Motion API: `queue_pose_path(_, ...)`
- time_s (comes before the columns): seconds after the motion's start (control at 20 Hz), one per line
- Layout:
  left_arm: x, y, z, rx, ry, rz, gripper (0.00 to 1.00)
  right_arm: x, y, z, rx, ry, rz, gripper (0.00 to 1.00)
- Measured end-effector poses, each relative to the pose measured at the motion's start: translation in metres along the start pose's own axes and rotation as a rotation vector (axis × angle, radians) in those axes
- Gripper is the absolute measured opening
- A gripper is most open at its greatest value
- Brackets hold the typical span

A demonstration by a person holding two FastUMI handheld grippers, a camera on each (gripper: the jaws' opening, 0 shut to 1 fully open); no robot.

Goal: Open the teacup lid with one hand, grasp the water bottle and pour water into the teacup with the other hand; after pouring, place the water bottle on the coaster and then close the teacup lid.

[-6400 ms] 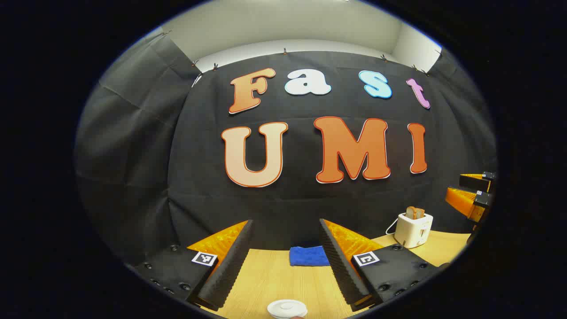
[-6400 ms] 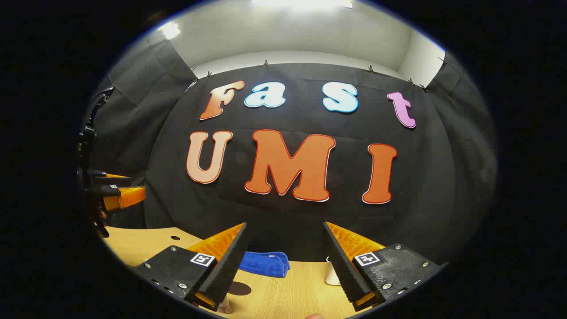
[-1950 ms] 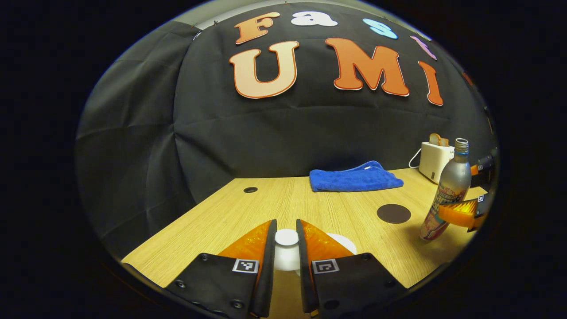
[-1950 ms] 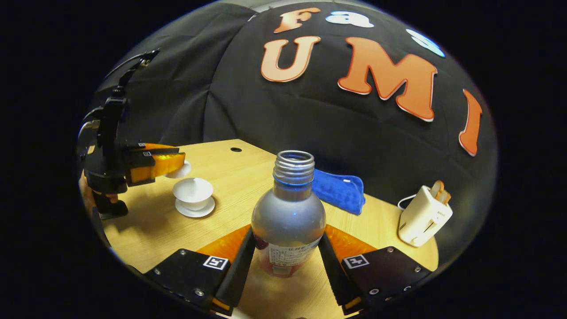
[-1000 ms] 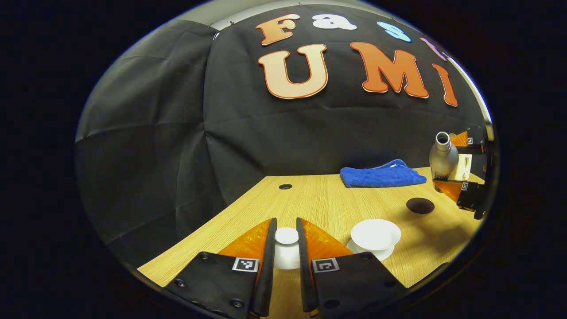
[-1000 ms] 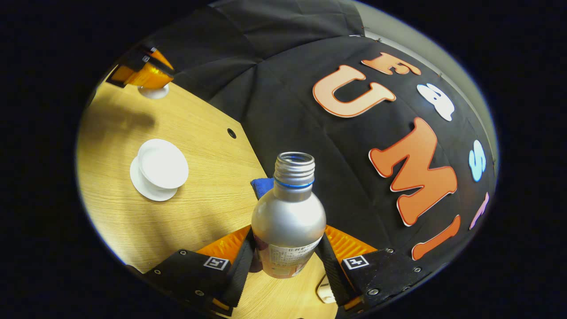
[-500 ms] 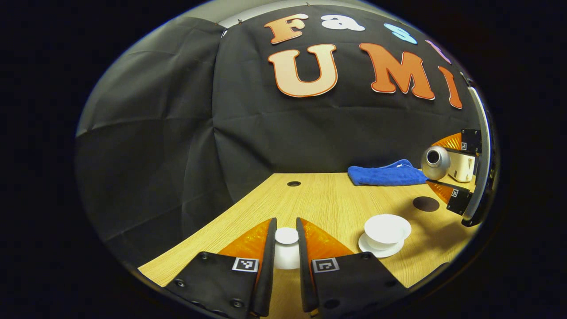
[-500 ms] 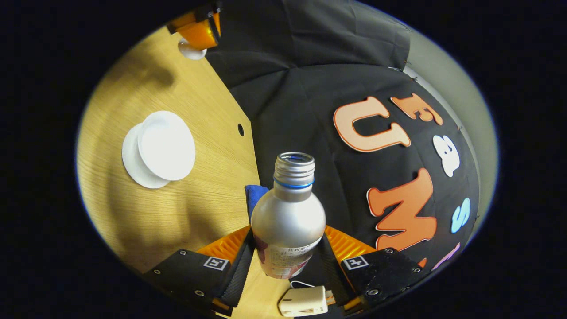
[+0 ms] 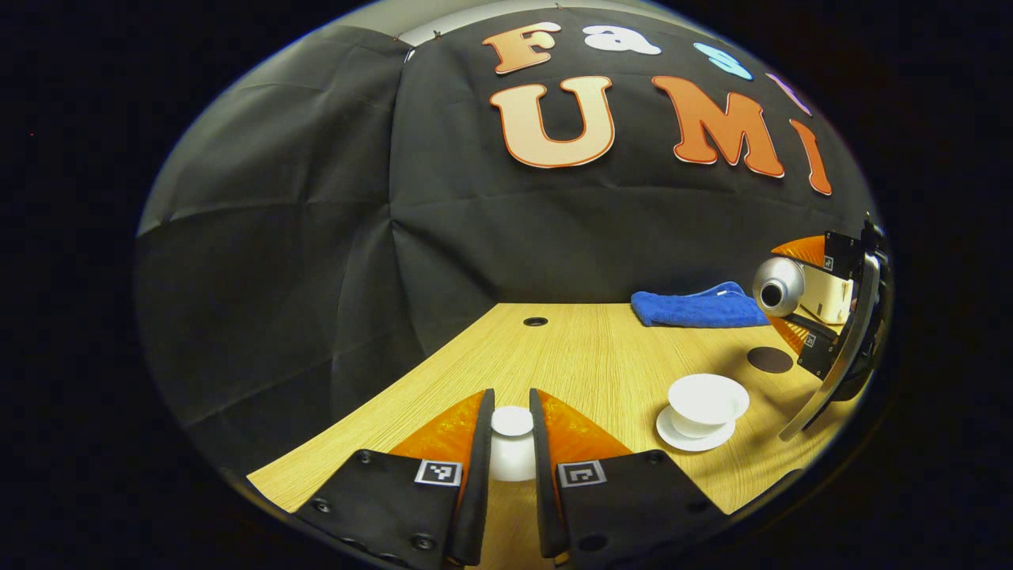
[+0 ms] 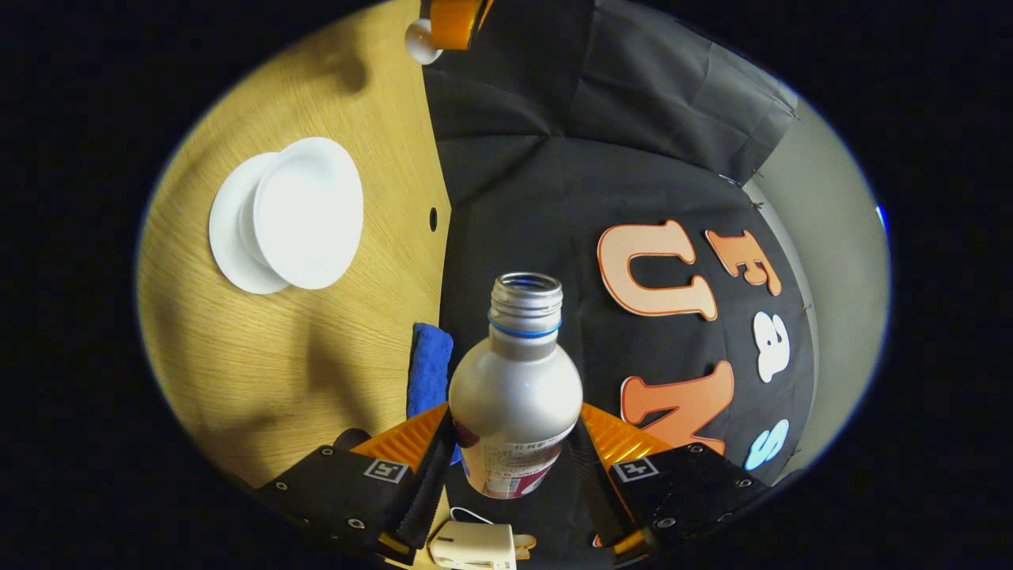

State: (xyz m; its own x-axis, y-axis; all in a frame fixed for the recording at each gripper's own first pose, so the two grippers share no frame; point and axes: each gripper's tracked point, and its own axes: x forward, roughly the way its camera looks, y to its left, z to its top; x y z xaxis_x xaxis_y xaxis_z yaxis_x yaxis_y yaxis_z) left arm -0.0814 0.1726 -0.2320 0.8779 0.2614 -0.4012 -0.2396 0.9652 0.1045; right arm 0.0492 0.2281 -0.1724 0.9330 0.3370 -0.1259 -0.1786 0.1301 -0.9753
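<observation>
In the left gripper view my left gripper (image 9: 512, 423) is shut on the white teacup lid (image 9: 512, 451), holding it by its knob above the wooden table (image 9: 570, 356). The uncovered white teacup (image 9: 707, 402) stands on its saucer to the right. Farther right, the right gripper holds the silver water bottle (image 9: 777, 286) tipped on its side, mouth facing the cup. In the right gripper view my right gripper (image 10: 513, 443) is shut on the water bottle (image 10: 516, 396), its mouth open and uncapped. The teacup (image 10: 307, 212) lies up and left of the bottle's mouth. The lid (image 10: 421, 40) shows at the top edge.
A dark round coaster (image 9: 769, 359) lies on the table behind the cup. A folded blue cloth (image 9: 700, 309) sits near the back wall, beside a white toaster (image 10: 473, 546). A small round hole (image 9: 536, 321) marks the tabletop.
The right gripper has tipped the bottle further onto its side and brought it closer to the cup. The left gripper has kept the lid held off to the left.
</observation>
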Motion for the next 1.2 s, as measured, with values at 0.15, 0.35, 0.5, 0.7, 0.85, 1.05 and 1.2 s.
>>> queue_pose_path(0.15,-0.001,0.002,-0.001,-0.005,0.001,0.001,0.30,-0.002,-0.003,0.007,-0.048,-0.021,-0.028,0.78)
queue_pose_path(0.35,-0.006,0.006,-0.003,-0.009,0.003,0.009,0.30,-0.004,-0.008,0.010,-0.101,-0.048,-0.058,0.78)
queue_pose_path(0.5,-0.007,0.009,-0.003,-0.011,0.000,0.016,0.30,-0.006,-0.013,0.014,-0.137,-0.061,-0.082,0.78)
queue_pose_path(0.7,-0.009,0.010,-0.002,-0.011,-0.003,0.019,0.30,-0.003,-0.019,0.013,-0.201,-0.072,-0.104,0.78)
queue_pose_path(0.85,-0.012,0.009,-0.002,-0.016,-0.002,0.017,0.30,-0.001,-0.023,0.013,-0.229,-0.079,-0.110,0.78)
queue_pose_path(1.05,-0.011,0.009,-0.001,-0.017,-0.005,0.018,0.30,0.001,-0.028,0.011,-0.247,-0.082,-0.118,0.78)
queue_pose_path(1.2,-0.013,0.012,0.000,-0.016,-0.008,0.023,0.30,0.006,-0.035,0.008,-0.263,-0.082,-0.126,0.78)
